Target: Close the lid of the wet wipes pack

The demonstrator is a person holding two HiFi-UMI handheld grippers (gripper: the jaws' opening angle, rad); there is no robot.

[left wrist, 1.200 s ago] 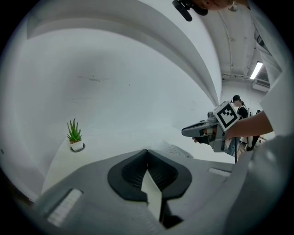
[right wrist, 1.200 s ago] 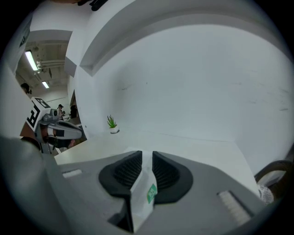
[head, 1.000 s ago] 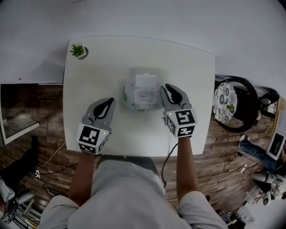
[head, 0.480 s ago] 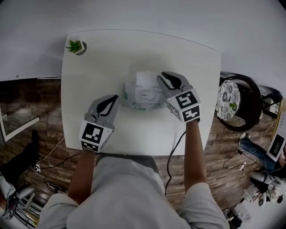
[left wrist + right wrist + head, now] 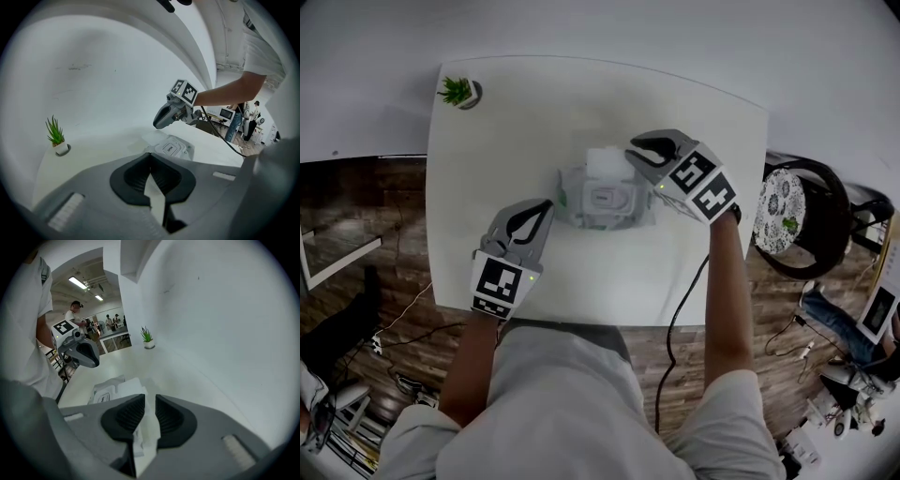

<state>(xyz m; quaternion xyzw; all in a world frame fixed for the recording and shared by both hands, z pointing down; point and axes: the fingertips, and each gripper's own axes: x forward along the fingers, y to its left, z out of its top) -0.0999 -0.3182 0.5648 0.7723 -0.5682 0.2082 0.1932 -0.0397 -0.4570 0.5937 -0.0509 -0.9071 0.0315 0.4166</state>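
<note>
Wet wipes pack (image 5: 600, 199), white soft plastic, white flip lid (image 5: 605, 161) raised, sits mid white table (image 5: 487, 141); right gripper (image 5: 634, 150) part-open beside lid's edge; left gripper (image 5: 547, 205) closed, empty, just clear of pack.

We see even, soft light on the white table (image 5: 581, 103), with only faint shadows. The two gripper views bend strongly and end in dark round corners; the near jaws are blurred. Far behind, ceiling lamps (image 5: 77, 283) glow brightly.

The grey left hand-held gripper (image 5: 546, 205) points forward and slightly inward, jaws closed tip to tip; the grey right hand-held gripper (image 5: 634, 150) is turned across toward the left, tilted down, jaws slightly apart; the bare left forearm (image 5: 476, 361) and bare right forearm (image 5: 727, 300) reach forward.
</note>
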